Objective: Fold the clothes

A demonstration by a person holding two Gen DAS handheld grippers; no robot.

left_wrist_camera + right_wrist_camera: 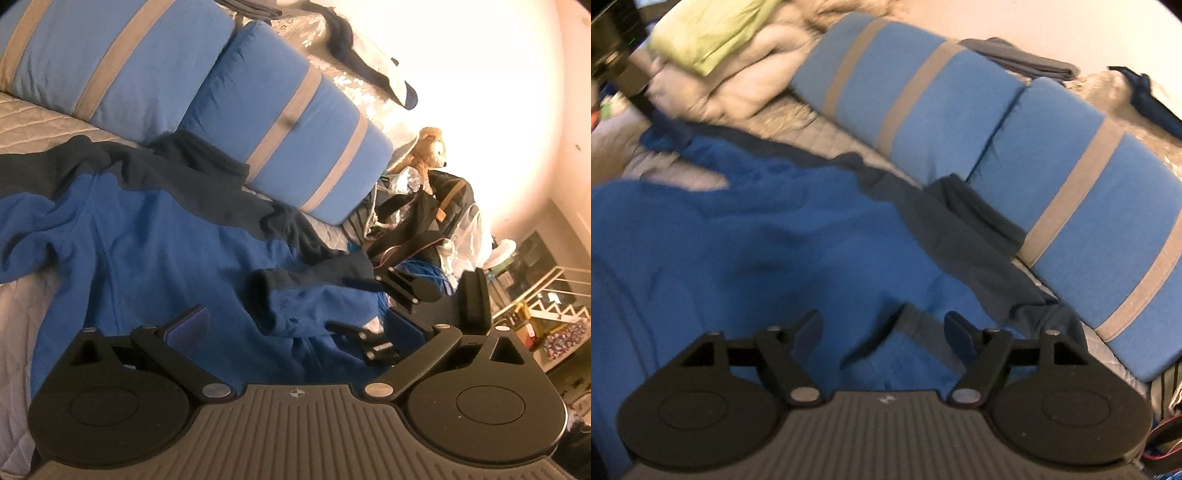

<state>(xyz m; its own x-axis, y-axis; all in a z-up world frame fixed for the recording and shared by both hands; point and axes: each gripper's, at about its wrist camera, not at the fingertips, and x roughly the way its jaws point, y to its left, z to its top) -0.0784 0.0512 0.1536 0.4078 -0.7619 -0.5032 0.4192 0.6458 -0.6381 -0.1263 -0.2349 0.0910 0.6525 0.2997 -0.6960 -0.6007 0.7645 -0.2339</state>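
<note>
A blue fleece jacket (pixel 147 240) with navy shoulders and collar lies spread on a quilted bed (pixel 33 118). In the left wrist view my left gripper (pixel 295 325) hovers open over its body, holding nothing. One sleeve (pixel 314 302) with a navy cuff is folded across to the right. My right gripper (pixel 341 306) reaches in from the right with its fingers straddling that sleeve. The right wrist view shows the right gripper (pixel 884 332) open over the jacket (pixel 738 240), a raised fold of blue cloth between its fingers. This view is blurred.
Two blue pillows with grey stripes (pixel 295 129) (pixel 923 103) lie just behind the jacket. A teddy bear (pixel 424 151) and dark bags (pixel 424 221) crowd the bed's right end. A green cloth (pixel 713 29) on pale bedding and a black object (pixel 617 51) show at the upper left.
</note>
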